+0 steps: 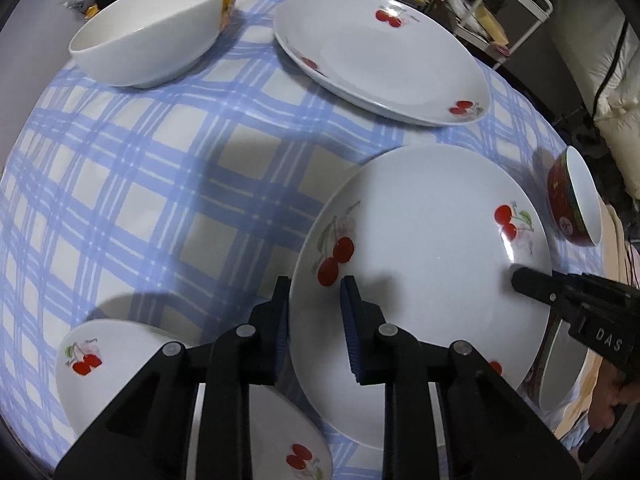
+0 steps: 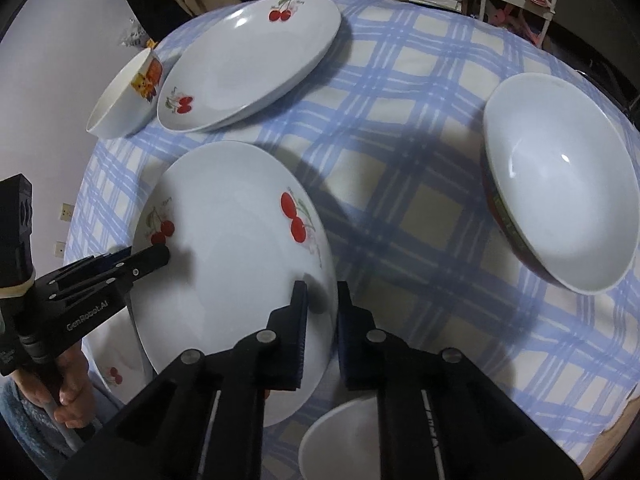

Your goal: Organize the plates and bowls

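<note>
Porcelain covers a round tabletop [image 1: 140, 208] draped in a smooth blue-and-cream checked cloth. Glossy white plates with red cherry prints number three: one held plate [image 1: 420, 272] at the middle, one far plate [image 1: 380, 56] toward 12 o'clock of it in the left wrist view, and one near plate [image 1: 132, 364] at 8 o'clock, partly under the left gripper [image 1: 316, 304]. Bowls number at least three: a deep white bowl [image 1: 152, 36] with an orange and yellow print at 11 o'clock, a red-sided bowl [image 2: 560, 200] with a plain white inside at 3 o'clock, and a white bowl [image 2: 344, 436] seen only in part under the right gripper [image 2: 322, 308].

The held plate is round, shallow and tilted, with its left rim between the left gripper's ribbed blue pads [image 1: 352, 320]; those jaws are clamped on that rim, one finger outside the plate and one over its face. The right gripper grips the opposite rim in the same way, its jaws clamped on the plate's edge. A hand [image 2: 68, 384] holds the left gripper's handle at 8 o'clock in the right wrist view.
</note>
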The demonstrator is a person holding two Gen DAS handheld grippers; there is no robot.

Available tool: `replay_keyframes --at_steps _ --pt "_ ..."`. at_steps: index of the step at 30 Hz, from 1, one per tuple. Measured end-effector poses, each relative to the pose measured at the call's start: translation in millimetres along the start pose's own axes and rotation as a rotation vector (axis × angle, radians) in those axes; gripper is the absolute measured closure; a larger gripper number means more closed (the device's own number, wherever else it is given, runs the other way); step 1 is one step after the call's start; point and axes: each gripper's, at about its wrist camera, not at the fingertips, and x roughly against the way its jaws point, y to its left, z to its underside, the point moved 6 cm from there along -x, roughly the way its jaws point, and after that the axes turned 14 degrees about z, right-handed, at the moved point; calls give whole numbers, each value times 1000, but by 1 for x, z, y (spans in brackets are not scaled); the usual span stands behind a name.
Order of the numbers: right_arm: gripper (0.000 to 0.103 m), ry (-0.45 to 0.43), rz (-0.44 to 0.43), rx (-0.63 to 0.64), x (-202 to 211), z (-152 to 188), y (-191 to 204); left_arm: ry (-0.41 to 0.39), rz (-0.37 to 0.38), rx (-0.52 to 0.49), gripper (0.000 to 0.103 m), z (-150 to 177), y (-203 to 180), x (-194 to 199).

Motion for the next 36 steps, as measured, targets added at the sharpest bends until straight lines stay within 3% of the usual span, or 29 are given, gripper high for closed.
replay_keyframes --at_steps 13,19,28,36 --pt "88 -95 -55 -65 36 -9 -8 -57 5 -63 79 -13 -24 46" --pt "88 -131 -92 -68 50 -6 1 -98 -26 -71 79 -11 -25 73" --pt "88 -154 -147 -51 59 9 36 -119 -55 -46 79 8 -5 106" --pt "88 -216 -142 5 78 19 76 -151 -99 -49 79 36 16 140"
